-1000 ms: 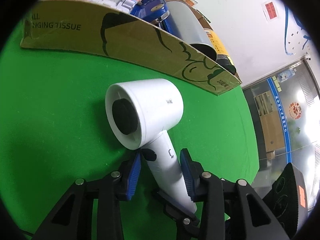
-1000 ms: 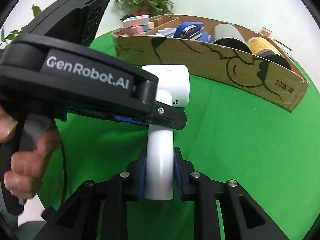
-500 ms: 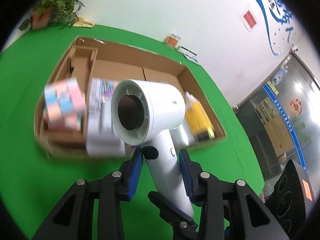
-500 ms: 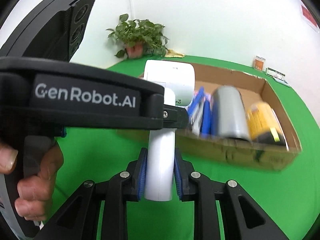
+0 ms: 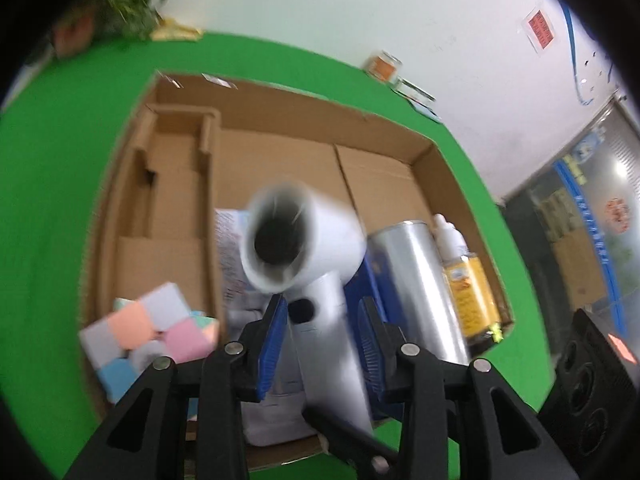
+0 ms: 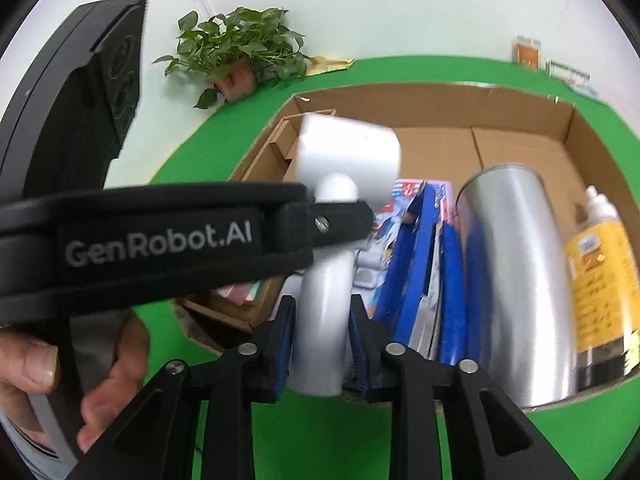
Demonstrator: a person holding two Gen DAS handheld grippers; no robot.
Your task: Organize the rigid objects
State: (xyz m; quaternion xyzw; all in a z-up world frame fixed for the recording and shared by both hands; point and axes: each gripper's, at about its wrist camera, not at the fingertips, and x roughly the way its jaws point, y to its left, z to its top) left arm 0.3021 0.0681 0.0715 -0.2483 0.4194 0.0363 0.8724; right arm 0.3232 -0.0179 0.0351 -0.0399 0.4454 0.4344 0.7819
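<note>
Right gripper (image 6: 320, 338): its jaws have just been opening; the white hair dryer (image 6: 326, 280) has its handle between the blue pads, the pads close against its sides or only just off it, so whether they press cannot be told.
Left gripper (image 5: 322, 338): partly open, its blue pads (image 5: 272, 340) either side of the dryer's handle (image 5: 332, 344); the left pad is near the handle, the right pad stands clear of it. No firm clamp shows.
Left hand (image 6: 48, 376): a person's fingers wrap the grey grip of the black left gripper body, which crosses the right wrist view in front of the dryer.
Hair dryer position: above the near edge of the cardboard box (image 5: 384, 120), barrel pointing toward the left camera, blurred.
Box contents, left: a pastel puzzle cube (image 5: 148, 328) in the near left corner, beside a cardboard divider.
Box contents, middle: a blue-and-white package (image 6: 420, 264) under and just right of the dryer.
Box contents, right: a silver cylinder (image 6: 508, 280) lying on its side, then a yellow-labelled bottle (image 6: 600, 280) with a white cap against the right wall.
Box rear half: bare cardboard floor.
Surface: green cloth (image 5: 60, 168) under the box.
Beyond: a potted plant (image 6: 236, 48) at the white wall.
</note>
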